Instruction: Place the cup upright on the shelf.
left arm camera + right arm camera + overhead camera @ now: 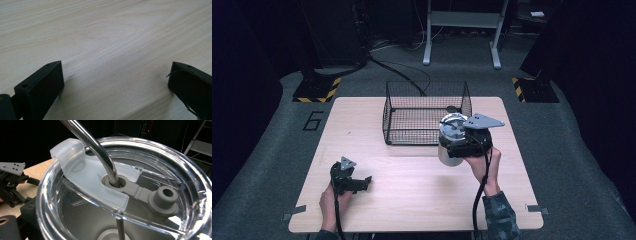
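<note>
1. Resting low on the near-left part of the wooden table (412, 195), the left gripper (361, 183) is held by the person's left hand (331, 199), its cable trailing back off the near edge.
2. Left gripper view: both black jaws are spread wide apart, one at each lower corner. Only bare wood grain lies between and ahead of them; nothing is pinched. A thin wire-like strand sticks out at the tip of the jaw on the right side of that view.
3. Wire mesh basket (428, 112): black, open-topped, standing at the far middle of the table, well ahead of the left jaws and just beyond and to the left of the right gripper.
4. Tumbler (447, 145): metallic cup with a clear lid (150, 152), raised over the table at the basket's near-right corner, directly between and in front of the right jaws.
5. Right gripper view: a bent metal straw (95, 145) passes through a grey grommet in the lid; a frosted slider tab sits beside it, and a second grey plug lies further right.
6. Right gripper (462, 145), in the person's right hand (484, 165): it appears to be clamped on the tumbler's body, though the jaws are mostly hidden behind the cup.
</note>
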A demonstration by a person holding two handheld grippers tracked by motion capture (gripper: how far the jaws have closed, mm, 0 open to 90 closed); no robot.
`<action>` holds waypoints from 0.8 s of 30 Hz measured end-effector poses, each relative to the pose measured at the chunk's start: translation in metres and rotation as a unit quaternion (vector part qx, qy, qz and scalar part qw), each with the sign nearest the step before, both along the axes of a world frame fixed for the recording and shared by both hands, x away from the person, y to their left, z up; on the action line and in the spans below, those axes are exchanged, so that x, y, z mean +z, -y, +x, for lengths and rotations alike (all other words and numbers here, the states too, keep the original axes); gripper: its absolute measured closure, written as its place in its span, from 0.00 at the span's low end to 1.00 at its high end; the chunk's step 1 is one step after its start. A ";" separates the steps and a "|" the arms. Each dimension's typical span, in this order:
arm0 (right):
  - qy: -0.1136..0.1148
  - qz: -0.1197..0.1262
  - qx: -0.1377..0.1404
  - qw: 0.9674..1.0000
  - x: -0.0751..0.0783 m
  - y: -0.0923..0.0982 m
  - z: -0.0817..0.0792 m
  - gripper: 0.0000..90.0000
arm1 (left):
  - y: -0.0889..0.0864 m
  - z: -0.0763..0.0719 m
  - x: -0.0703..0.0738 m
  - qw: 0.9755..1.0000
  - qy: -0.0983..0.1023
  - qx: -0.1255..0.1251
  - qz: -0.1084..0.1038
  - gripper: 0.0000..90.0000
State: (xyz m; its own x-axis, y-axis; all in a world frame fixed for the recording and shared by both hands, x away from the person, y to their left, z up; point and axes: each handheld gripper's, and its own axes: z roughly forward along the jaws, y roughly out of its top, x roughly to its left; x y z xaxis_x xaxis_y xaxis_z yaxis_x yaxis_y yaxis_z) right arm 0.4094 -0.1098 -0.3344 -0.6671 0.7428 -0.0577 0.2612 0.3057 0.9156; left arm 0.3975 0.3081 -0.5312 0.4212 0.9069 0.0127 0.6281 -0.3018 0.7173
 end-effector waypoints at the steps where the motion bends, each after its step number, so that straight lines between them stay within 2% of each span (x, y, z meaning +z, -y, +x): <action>1: -0.003 0.000 -0.002 1.000 0.001 0.000 0.001 0.04 | 0.000 0.000 0.000 1.000 0.000 0.000 0.000 0.00; 15: -0.008 -0.002 -0.008 1.000 0.016 -0.004 0.021 0.04 | 0.000 0.000 0.000 1.000 0.000 0.000 0.000 0.00; 24: 0.001 -0.004 -0.004 1.000 0.031 -0.011 0.035 0.04 | 0.000 0.000 0.000 1.000 0.001 0.001 -0.001 0.00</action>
